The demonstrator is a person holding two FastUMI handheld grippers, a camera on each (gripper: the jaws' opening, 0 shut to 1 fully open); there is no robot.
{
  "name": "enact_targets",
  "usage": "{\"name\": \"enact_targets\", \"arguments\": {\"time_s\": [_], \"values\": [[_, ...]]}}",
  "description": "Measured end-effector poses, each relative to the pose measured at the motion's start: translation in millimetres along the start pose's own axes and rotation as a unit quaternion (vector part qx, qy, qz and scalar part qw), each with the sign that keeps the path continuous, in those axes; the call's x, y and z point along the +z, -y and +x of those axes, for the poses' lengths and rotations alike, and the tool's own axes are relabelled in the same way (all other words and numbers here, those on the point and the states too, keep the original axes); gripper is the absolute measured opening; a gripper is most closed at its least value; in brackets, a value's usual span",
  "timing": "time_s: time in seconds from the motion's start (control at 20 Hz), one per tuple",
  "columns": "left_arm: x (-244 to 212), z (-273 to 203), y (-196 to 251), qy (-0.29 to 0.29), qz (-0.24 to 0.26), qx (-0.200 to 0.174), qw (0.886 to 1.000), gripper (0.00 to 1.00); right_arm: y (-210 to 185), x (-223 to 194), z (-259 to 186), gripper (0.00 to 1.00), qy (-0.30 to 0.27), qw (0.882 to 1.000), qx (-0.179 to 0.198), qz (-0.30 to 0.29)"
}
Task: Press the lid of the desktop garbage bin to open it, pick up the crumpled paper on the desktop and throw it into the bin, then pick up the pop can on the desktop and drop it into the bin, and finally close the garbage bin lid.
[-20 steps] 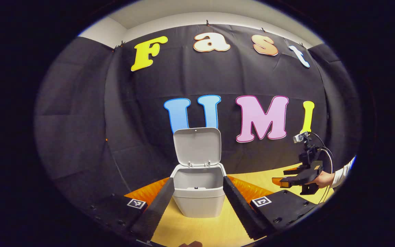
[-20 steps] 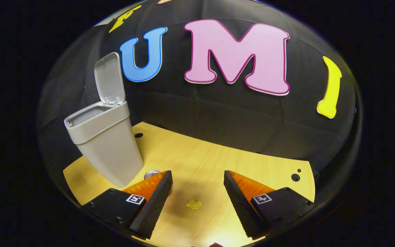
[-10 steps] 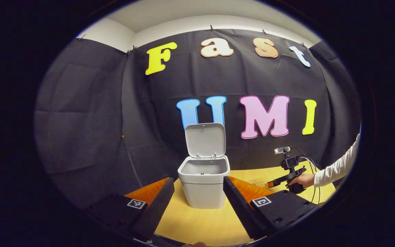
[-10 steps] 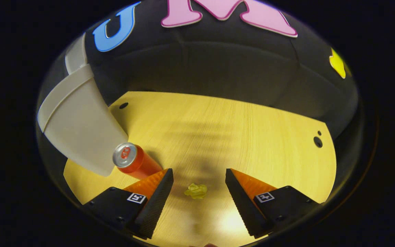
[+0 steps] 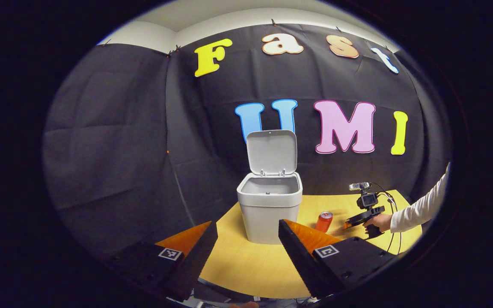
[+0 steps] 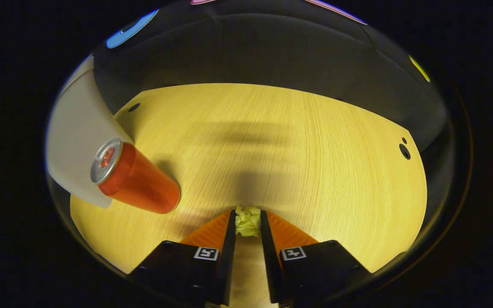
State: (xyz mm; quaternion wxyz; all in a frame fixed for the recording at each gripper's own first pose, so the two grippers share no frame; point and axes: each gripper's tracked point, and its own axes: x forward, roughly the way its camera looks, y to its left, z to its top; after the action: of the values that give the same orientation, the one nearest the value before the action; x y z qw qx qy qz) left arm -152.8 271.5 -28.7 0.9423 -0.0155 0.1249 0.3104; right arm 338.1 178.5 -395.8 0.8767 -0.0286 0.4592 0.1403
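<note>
No brand or lettering is reading clearly on the can (image 6: 137,182); its red side is showing plain and its silver top is carrying a red tab. Square black-and-white markers are sitting on both tools' bodies.

In the right gripper view, the right tool (image 6: 247,222) is clenching on the paper (image 6: 247,221), a small crumpled yellow-green wad at the lower centre of the frame, with both fingers pressing its sides just above the tabletop (image 6: 298,141). Half a second ago those fingers were standing wide apart with the wad lying loose between them; now they are drawn in, and the can and the bin (image 6: 75,141) are looming larger at the left of the frame. The can is standing upright just beside the bin's smooth grey wall.

In the left gripper view, the left tool (image 5: 246,235) is hanging released, its ribbed fingers spread at the bottom of the frame. The boxy grey plastic bin (image 5: 270,211) is standing at centre with its lid (image 5: 271,152) tipped upright, farther off than before. The can (image 5: 324,221) is now appearing to its right, and beyond it a hand (image 5: 377,221) in a white sleeve (image 5: 422,207) is holding the right tool (image 5: 349,223) low over the pale wood-grain tabletop (image 5: 246,265).
</note>
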Motion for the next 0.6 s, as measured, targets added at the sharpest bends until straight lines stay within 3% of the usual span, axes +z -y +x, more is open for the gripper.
{"name": "enact_targets", "arguments": {"time_s": [0.15, 0.25, 0.6], "values": [[1, 3, 0, 0.011, 0.014, 0.004, 1.000, 0.96, -19, 31, -45, 0.37, 0.063, 0.997, 0.041, 0.005], [0, 3, 6, 0.011, 0.011, -0.006, 1.000, 0.96, -37, 64, -86, 0.37, 0.124, 0.989, 0.078, 0.007], [-2, 17, 27, 0.015, 0.011, -0.045, 0.999, 0.96, -115, 189, -215, 0.36, 0.286, 0.932, 0.222, -0.005]]}}
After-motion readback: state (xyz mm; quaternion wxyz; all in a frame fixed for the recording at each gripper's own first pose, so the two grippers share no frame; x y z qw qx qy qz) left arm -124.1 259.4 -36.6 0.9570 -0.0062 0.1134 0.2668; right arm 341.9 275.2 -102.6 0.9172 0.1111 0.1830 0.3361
